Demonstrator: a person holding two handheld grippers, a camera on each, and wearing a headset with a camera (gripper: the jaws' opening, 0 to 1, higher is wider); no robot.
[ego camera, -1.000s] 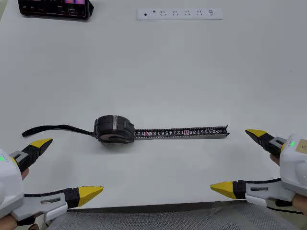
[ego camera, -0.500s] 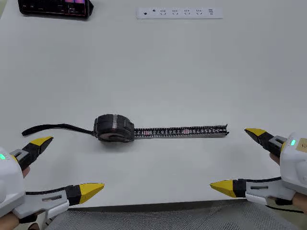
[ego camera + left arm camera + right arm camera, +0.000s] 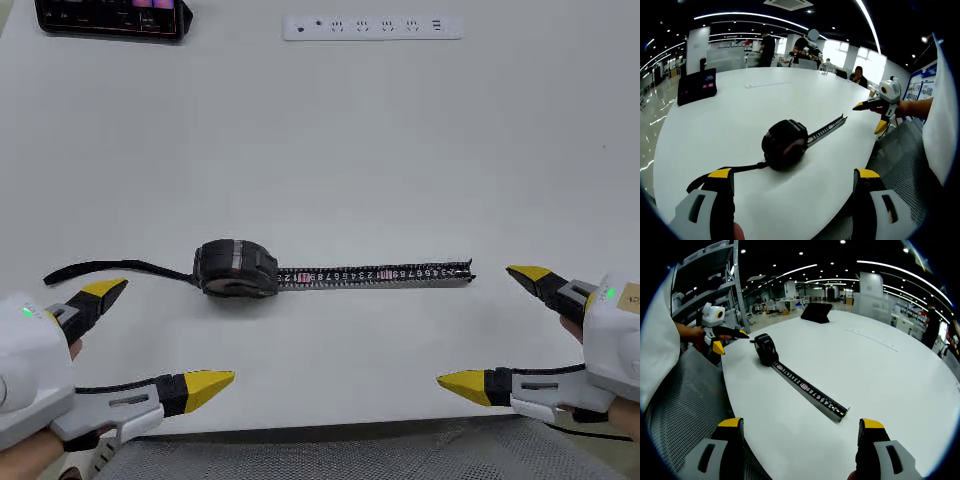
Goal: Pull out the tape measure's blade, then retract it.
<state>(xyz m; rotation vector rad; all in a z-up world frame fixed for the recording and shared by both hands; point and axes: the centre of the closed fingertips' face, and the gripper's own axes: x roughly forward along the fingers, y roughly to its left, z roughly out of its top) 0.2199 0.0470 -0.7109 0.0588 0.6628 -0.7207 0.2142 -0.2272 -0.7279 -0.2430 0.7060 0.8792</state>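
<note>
A black tape measure [image 3: 237, 268] lies on the white table [image 3: 330, 140], its blade [image 3: 375, 274] drawn out to the right and its wrist strap [image 3: 110, 268] trailing left. In the left gripper view the case [image 3: 786, 143] sits ahead of my jaws; the right gripper view has the blade's end hook [image 3: 840, 414] close between the jaws. My left gripper [image 3: 165, 335] hovers open at the near left edge, apart from the case. My right gripper [image 3: 505, 328] is open at the near right, just past the blade tip. Neither holds anything.
A white power strip [image 3: 372, 27] lies at the far side and a dark device [image 3: 112, 16] at the far left corner. The table's near edge [image 3: 330, 432] runs just below the grippers, with grey mesh [image 3: 330, 460] beneath. People sit in the background [image 3: 858, 76].
My left gripper has crept slightly up and to the right toward the case. The right gripper and the tape measure stay put.
</note>
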